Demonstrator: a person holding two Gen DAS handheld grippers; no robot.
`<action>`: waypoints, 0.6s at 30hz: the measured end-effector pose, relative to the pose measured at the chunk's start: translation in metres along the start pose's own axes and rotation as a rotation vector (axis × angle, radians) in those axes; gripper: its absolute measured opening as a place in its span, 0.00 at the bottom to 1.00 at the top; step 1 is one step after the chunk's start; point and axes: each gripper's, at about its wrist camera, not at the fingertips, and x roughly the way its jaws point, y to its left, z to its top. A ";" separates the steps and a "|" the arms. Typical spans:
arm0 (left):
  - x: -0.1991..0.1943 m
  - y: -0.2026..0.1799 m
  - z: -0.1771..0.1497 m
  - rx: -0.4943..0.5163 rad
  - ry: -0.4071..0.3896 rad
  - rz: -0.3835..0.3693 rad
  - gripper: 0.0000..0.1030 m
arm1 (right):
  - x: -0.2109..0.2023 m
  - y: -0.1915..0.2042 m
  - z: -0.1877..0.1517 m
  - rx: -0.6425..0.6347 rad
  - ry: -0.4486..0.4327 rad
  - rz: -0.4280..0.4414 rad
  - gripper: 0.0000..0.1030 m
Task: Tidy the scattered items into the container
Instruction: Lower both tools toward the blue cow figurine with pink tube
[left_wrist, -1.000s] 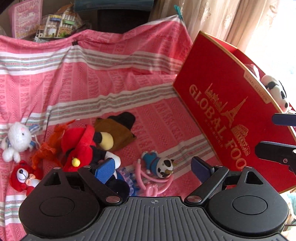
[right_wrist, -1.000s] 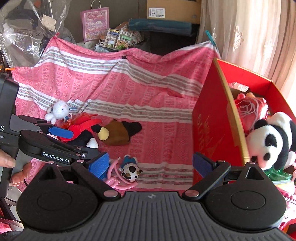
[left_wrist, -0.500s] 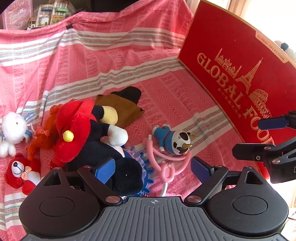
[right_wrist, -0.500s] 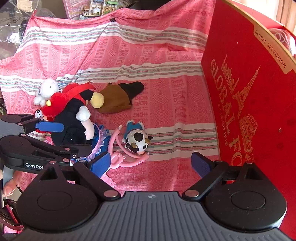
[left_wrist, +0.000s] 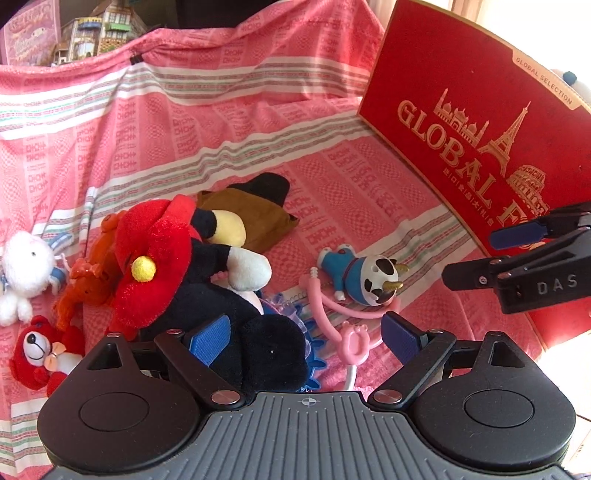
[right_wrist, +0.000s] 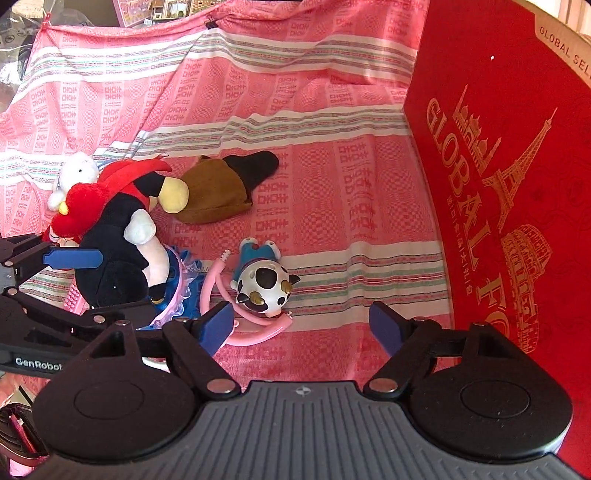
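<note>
A pink cloth (right_wrist: 332, 192) woven with checks and crossed by white, green and grey stripes lies under the toys. The box (right_wrist: 517, 184) is red with gold lettering and gold landmark drawings. The penguin (left_wrist: 221, 295) is black with a white wing, yellow beak and red hat bearing a yellow pompom. The cow (right_wrist: 264, 284) is white with black spots, gold horns and a blue outfit. The pouch (right_wrist: 218, 192) is brown and black. Both tools are black with blue pads (left_wrist: 210, 338).
</note>
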 end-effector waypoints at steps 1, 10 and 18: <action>0.000 -0.001 -0.001 0.012 -0.004 0.003 0.92 | 0.005 0.001 0.000 0.004 0.006 0.006 0.72; 0.003 0.001 -0.004 0.031 -0.039 -0.012 0.92 | 0.046 0.024 0.013 -0.013 0.019 0.078 0.42; 0.006 -0.003 -0.004 0.050 -0.031 0.007 0.92 | 0.068 0.026 0.014 -0.067 0.016 0.048 0.34</action>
